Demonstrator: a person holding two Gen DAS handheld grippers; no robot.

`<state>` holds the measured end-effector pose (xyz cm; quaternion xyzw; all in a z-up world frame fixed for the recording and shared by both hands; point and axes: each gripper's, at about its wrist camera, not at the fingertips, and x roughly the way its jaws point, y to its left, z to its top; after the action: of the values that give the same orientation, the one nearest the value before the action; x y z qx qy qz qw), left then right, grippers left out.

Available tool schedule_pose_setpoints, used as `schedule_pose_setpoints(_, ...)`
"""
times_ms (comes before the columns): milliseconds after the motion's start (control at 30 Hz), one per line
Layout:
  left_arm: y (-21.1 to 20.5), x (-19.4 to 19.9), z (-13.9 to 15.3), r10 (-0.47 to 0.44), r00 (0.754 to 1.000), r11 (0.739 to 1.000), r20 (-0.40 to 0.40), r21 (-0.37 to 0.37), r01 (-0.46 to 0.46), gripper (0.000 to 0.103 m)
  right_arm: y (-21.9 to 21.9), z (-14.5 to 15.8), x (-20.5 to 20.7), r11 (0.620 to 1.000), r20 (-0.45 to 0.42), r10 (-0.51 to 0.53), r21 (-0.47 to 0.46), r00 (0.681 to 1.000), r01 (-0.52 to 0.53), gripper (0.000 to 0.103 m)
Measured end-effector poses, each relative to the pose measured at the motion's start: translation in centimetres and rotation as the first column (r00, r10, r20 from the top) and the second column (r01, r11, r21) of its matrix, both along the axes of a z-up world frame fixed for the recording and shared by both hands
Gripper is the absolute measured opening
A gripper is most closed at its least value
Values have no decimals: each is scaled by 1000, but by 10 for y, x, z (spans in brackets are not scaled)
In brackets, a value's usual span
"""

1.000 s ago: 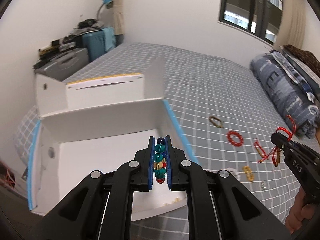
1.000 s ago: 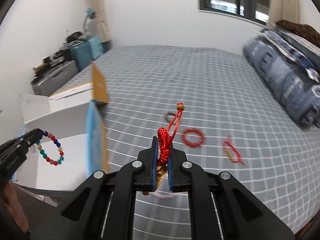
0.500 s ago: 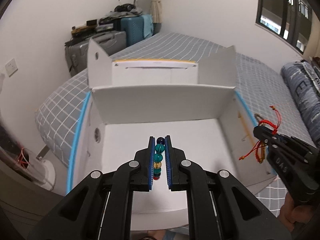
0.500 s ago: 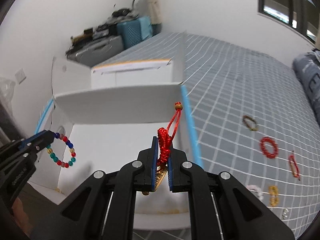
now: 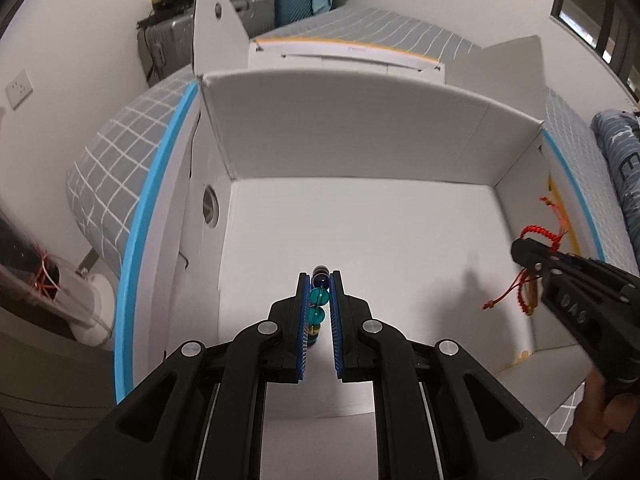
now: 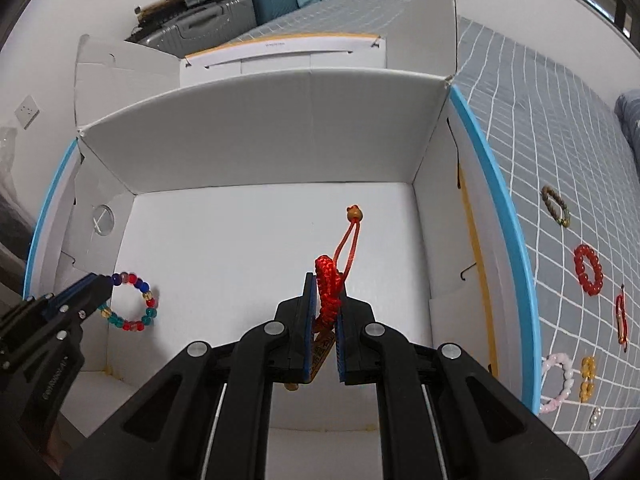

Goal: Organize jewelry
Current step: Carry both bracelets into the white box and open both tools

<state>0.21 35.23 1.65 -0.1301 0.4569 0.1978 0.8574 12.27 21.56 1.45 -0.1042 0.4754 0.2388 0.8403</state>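
A white open box [image 5: 360, 144] [image 6: 260, 128] lies on the bed below both grippers. My left gripper [image 5: 320, 280] is shut on a multicoloured bead bracelet [image 5: 319, 296] and holds it above the box floor; the bracelet hangs as a ring in the right wrist view [image 6: 134, 300]. My right gripper [image 6: 325, 280] is shut on a red woven cord bracelet [image 6: 329, 280] with a gold charm, also above the box floor. It shows at the right of the left wrist view [image 5: 520, 250].
Several bracelets lie on the grey checked bedspread [image 6: 560, 128] right of the box: a brown one [image 6: 556, 212], a red bead one [image 6: 588, 270], a pink one [image 6: 558, 380]. Suitcases [image 6: 224, 24] stand by the far wall. The box flaps stand upright.
Both grippers moved from over the bedspread to above the inside of the box, each still holding its bracelet. The box now fills both views.
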Motion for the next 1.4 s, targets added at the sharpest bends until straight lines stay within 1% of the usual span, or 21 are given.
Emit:
schedule_pose_setpoints(100, 3, -1, -1, 8, 1000, 1000, -9, -15, -8, 9, 1, -5, 1, 1000, -25, 1, -18, 1000, -1, 8)
schedule_pose_setpoints(267, 4, 0, -1, 14, 1000, 1000, -22, -21, -15, 10, 1, -6, 1, 1000, -40, 4, -6, 999, -4, 10)
schedule_pose_setpoints(367, 4, 1, 0, 22, 999, 1000, -25, -20, -23, 12, 1, -6, 0, 1000, -47, 8, -1, 999, -8, 17)
schedule_pose_setpoints(400, 4, 1, 0, 24, 999, 1000, -30, -14, -24, 15, 1, -6, 0, 1000, -50, 11, 5, 999, -11, 22)
schedule_pose_setpoints(433, 4, 1, 1, 27, 999, 1000, -33, -13, -28, 25, 1, -5, 0, 1000, -51, 14, 11, 999, -13, 31)
schedule_pose_setpoints(467, 3, 0, 2, 32, 999, 999, -32, -12, -32, 31, 0, -3, 0, 1000, -46, 14, 16, 999, -13, 35)
schedule_pose_setpoints(500, 3, 0, 4, 36, 999, 999, -29, -10, -37, 39, -1, -2, -1, 1000, -39, 13, 19, 999, -12, 43)
schedule_pose_setpoints(533, 3, -1, 6, 41, 999, 999, -23, -5, -41, 45, -1, 0, -2, 1000, -32, 12, 20, 999, -12, 48)
schedule_pose_setpoints(567, 3, -2, 8, 44, 999, 999, -19, 1, -44, 48, -2, 2, -3, 1000, -24, 12, 22, 1000, -11, 50)
schedule_pose_setpoints(600, 3, -3, 10, 47, 999, 999, -15, 8, -47, 54, -2, 3, -4, 1000, -19, 11, 23, 1000, -10, 58)
schedule_pose_setpoints(633, 2, -4, 12, 48, 999, 999, -9, 18, -48, 64, -3, 5, -5, 1000, -13, 10, 22, 1000, -10, 63)
schedule_pose_setpoints(667, 2, -5, 14, 50, 999, 998, -1, 28, -50, 68, -4, 7, -7, 1000, 0, 10, 25, 1000, -10, 65)
schedule_pose_setpoints(700, 2, -7, 16, 52, 999, 998, 9, 46, -52, 75, -5, 10, -8, 1000, 8, 10, 30, 1000, -10, 70)
schedule_pose_setpoints(733, 2, -7, 18, 54, 998, 997, 12, 58, -55, 80, -6, 12, -8, 999, 12, 9, 35, 1000, -10, 75)
schedule_pose_setpoints(800, 3, -8, 19, 58, 998, 996, 17, 69, -59, 83, -8, 18, -11, 999, 32, 4, 46, 999, -6, 81)
schedule_pose_setpoints(833, 3, -9, 20, 56, 998, 996, 22, 69, -57, 87, -9, 21, -12, 999, 41, 2, 51, 999, -4, 84)
schedule_pose_setpoints(867, 3, -9, 21, 53, 998, 996, 26, 71, -54, 89, -11, 24, -13, 998, 52, -1, 59, 999, -2, 86)
schedule_pose_setpoints(933, 1, -9, 22, 49, 998, 995, 35, 81, -52, 91, -13, 28, -14, 997, 72, -3, 75, 997, -3, 93)
schedule_pose_setpoints(1100, -3, -10, 25, 45, 998, 993, 49, 107, -50, 97, -24, 37, -16, 994, 102, -28, 105, 994, 17, 95)
schedule_pose_setpoints(1267, -11, -12, 34, 41, 996, 991, 79, 122, -50, 97, -38, 49, -20, 993, 132, -54, 111, 990, 40, 95)
schedule_pose_setpoints(1400, -25, -10, 45, 19, 994, 993, 104, 112, -30, 97, -58, 60, -24, 991, 153, -79, 116, 985, 62, 95)
